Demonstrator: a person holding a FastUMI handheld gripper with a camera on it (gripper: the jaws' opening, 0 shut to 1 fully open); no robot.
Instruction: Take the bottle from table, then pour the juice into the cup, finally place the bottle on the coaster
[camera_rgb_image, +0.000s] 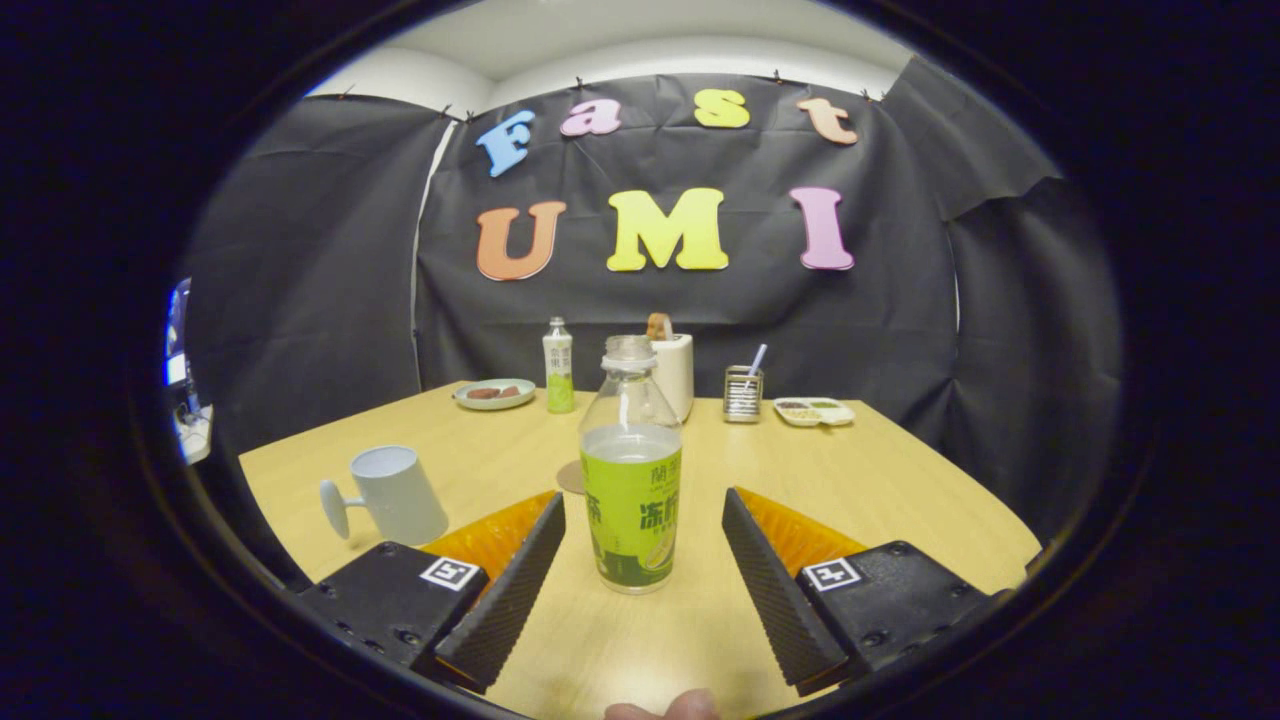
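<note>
bottles 2 (631, 470) (558, 366) | cup 1 (398, 494) | plates 2 (494, 394) (814, 411) | coaster 1 (572, 478)

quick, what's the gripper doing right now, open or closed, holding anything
Gripper: open, holding nothing. Its fingers stand either side of the uncapped juice bottle on the table, apart from it.
</note>
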